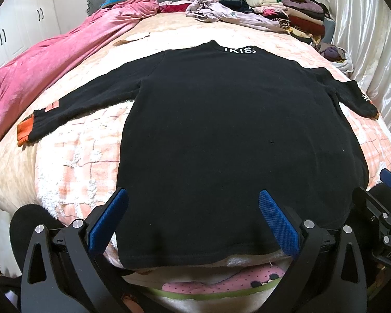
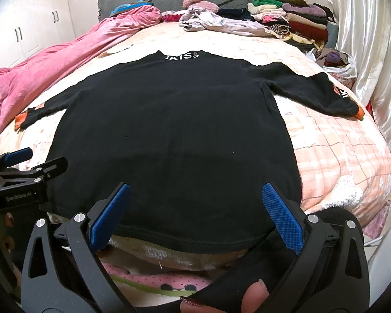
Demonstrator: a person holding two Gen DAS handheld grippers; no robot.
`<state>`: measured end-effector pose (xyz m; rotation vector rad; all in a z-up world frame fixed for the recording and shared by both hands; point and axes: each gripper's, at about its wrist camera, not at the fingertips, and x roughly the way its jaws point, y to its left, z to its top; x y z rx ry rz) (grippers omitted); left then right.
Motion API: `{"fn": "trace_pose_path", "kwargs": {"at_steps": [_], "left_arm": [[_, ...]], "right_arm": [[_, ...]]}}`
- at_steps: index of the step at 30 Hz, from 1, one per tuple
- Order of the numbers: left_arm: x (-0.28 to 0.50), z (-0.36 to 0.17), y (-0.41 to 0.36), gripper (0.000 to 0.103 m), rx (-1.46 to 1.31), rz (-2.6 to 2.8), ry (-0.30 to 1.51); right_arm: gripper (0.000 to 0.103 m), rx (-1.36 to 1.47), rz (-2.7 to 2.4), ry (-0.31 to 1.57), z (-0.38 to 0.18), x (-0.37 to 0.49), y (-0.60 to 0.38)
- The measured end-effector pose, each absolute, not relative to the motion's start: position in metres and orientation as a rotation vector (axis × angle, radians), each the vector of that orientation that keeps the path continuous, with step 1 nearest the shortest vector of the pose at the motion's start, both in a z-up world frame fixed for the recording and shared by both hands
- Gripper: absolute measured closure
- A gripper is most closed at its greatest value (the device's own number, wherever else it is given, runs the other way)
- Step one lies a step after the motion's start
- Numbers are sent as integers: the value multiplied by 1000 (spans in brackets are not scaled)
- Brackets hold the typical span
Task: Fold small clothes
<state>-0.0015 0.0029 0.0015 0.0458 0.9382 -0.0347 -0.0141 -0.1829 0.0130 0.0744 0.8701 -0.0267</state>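
A black long-sleeved top (image 1: 229,130) (image 2: 174,135) lies flat on the bed, white lettering at its collar, sleeves spread out to both sides with orange cuffs (image 1: 24,130) (image 2: 360,112). My left gripper (image 1: 193,198) hovers open just above the hem, left of centre, nothing between its blue pads (image 1: 279,224). My right gripper (image 2: 195,193) is also open over the hem's right part, its blue pads (image 2: 281,216) apart. Each gripper shows at the edge of the other's view. A person's fingertips (image 2: 252,294) appear below the right gripper.
The bed carries a peach checked blanket (image 1: 78,161) (image 2: 338,161). A pink quilt (image 1: 47,60) lies along the left. Loose garments (image 1: 221,10) and a stack of folded clothes (image 1: 294,13) sit at the far end. White curtains (image 2: 372,52) hang on the right; white cupboards (image 2: 26,26) stand left.
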Motion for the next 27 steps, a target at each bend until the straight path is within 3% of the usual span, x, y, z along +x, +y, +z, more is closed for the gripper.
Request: {"fn": "trace_pose_path", "kwargs": {"at_steps": [27], "left_arm": [[1,1,1,4,50,-37,942]], "right_arm": [[8,77,-29,867,15,-12,-183]]}}
